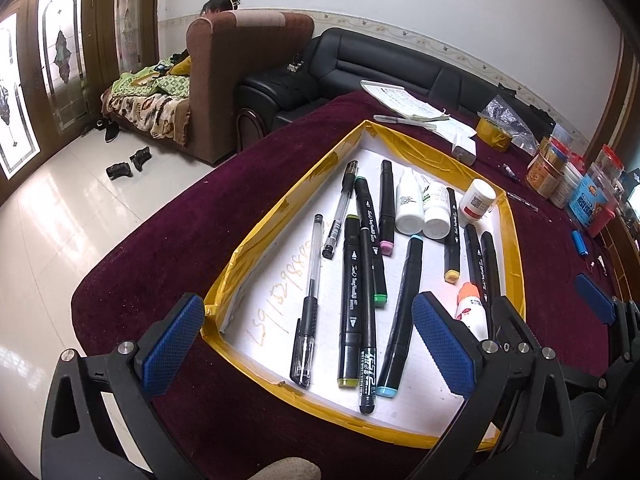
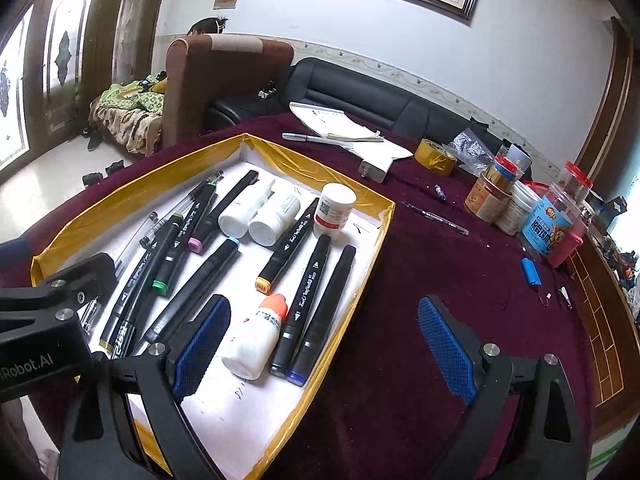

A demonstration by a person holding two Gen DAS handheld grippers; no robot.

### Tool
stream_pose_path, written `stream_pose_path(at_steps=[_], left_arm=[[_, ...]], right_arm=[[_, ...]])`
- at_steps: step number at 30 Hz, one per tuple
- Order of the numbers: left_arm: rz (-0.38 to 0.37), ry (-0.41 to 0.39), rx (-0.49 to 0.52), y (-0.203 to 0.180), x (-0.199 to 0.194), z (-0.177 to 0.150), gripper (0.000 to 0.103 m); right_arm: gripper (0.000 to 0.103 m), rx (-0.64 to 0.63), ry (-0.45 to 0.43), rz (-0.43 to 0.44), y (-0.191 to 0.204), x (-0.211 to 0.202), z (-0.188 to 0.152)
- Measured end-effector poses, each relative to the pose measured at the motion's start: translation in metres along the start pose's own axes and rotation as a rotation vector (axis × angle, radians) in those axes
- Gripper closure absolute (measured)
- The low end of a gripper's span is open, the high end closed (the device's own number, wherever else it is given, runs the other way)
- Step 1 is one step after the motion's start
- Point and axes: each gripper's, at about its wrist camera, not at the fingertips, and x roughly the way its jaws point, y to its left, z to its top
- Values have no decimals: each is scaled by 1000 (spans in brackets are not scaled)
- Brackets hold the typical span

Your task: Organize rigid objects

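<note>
Empty tongs [image 1: 308,344] above tray [image 1: 280,216]

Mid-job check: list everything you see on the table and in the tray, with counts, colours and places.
Yellow-taped white tray: one, on the maroon tablecloth.
Black markers: eight or so, in tray.
Clear gel pens: two, tray's left side.
White bottles: three, tray's far end.
Orange-capped white bottle: one, tray's near end.
Yellow tape roll: one, beyond tray.
Notebook: one, far edge.
Jars: several, right side.
Left claw: open, over tray.
Right claw: open, over tray's right rim.
</note>
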Motion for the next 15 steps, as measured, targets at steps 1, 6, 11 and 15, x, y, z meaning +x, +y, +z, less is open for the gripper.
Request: stream_pose_path(at_steps=[1,6,11,15], left_arm=[[-1,2,-1,0,0,0,0],[6,-4,-1,-1,-1,1,0],[13,-9,2,-2,-4,0,0],[20,-11,4,-4,-7,0,0]], right_arm=[[11,0,2,0,0,1,0],[11,0,10,3,0,2,-1],[11,-10,14,3,2,2,-3],[11,-14,15,9,2,0,-5]])
